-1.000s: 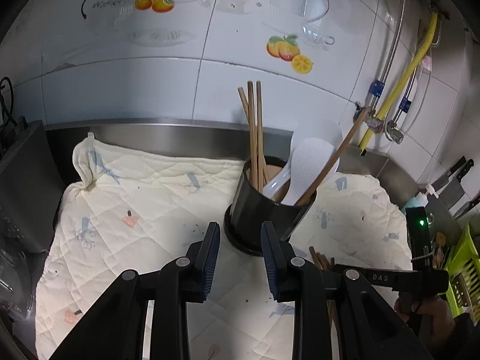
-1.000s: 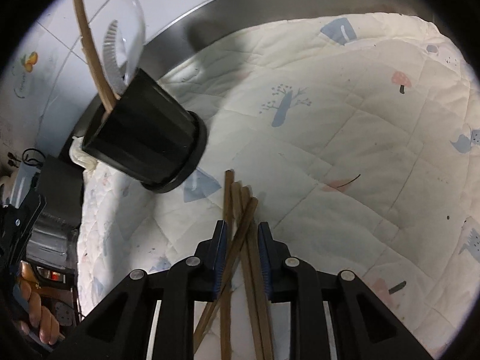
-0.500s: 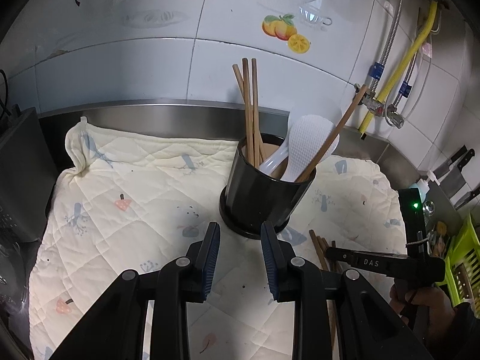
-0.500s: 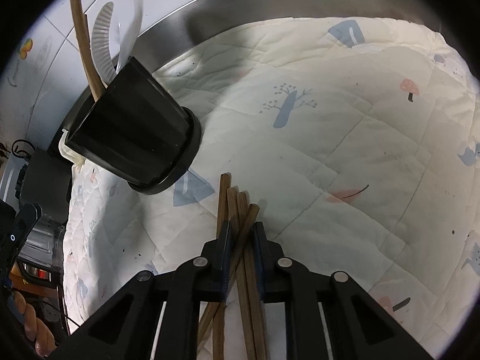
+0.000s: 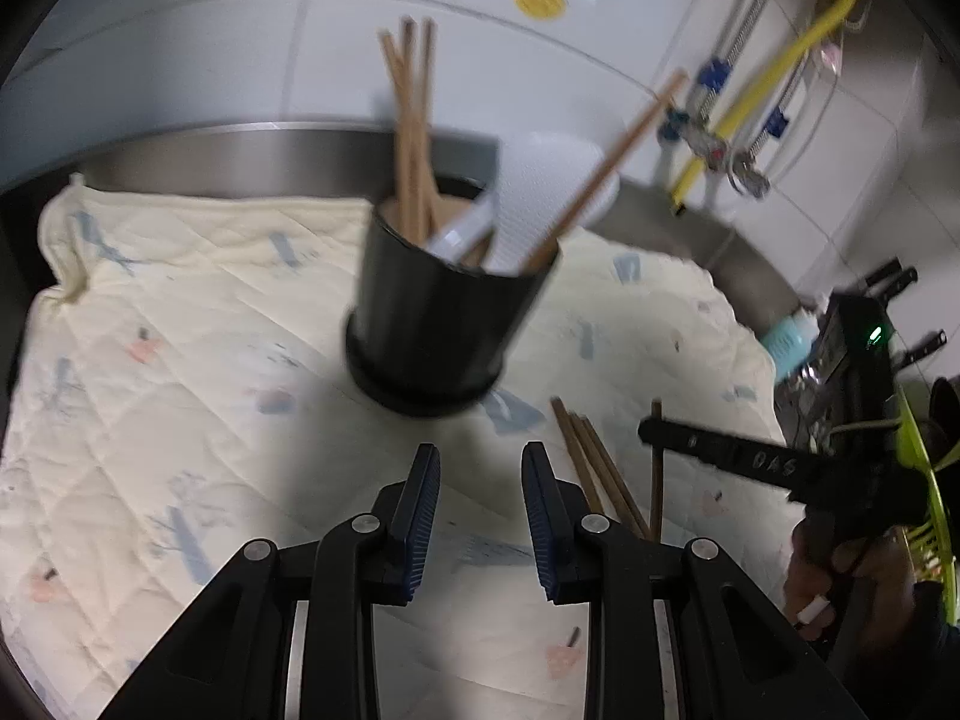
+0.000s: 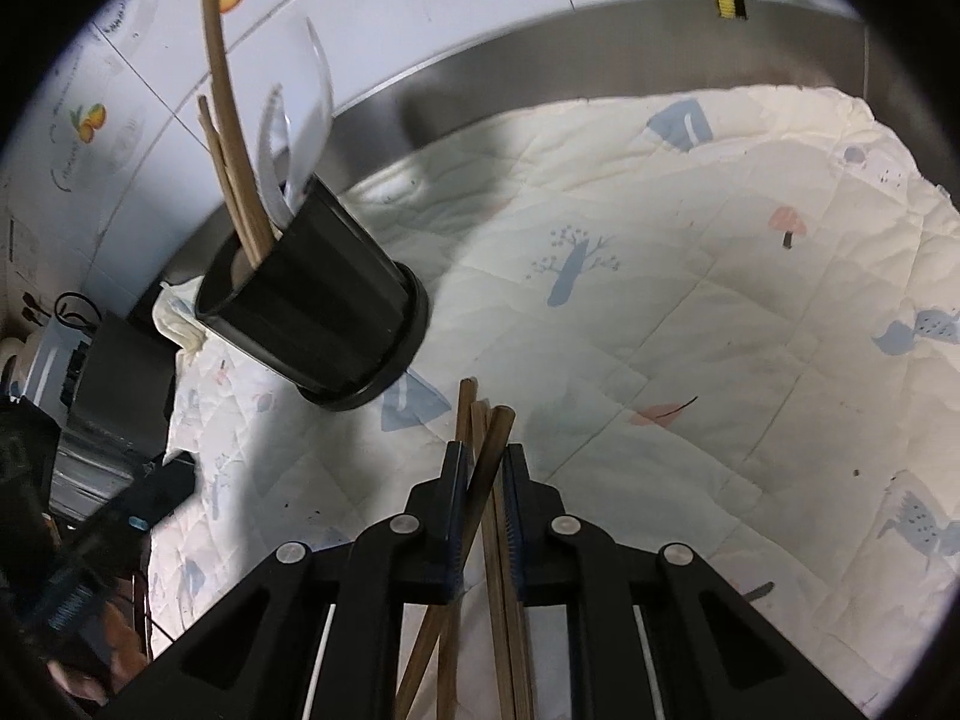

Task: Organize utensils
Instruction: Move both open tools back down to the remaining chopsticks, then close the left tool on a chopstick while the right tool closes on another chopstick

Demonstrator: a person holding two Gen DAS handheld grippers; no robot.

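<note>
A black utensil holder [image 5: 444, 324] stands on the quilted cloth [image 5: 180, 324] and holds several wooden chopsticks [image 5: 411, 126] and a white rice paddle [image 5: 534, 198]. It also shows in the right wrist view [image 6: 318, 324]. My left gripper [image 5: 479, 501] is open and empty, just in front of the holder. My right gripper [image 6: 483, 468] is shut on one wooden chopstick [image 6: 489, 450], lifted off the cloth. More loose chopsticks [image 5: 591, 462] lie on the cloth below it. In the left wrist view the right gripper [image 5: 657, 435] holds the chopstick upright.
A steel counter rim [image 5: 240, 150] and a tiled wall [image 5: 180, 48] lie behind the cloth. Yellow hose and pipes [image 5: 762, 84] are at the right. Knives [image 5: 894, 282] and a green rack [image 5: 930, 492] stand at the far right. A dark appliance [image 6: 114, 384] sits left.
My right gripper has closed on one chopstick and raised it off the pile. My left gripper has drifted, with the holder now higher in its view.
</note>
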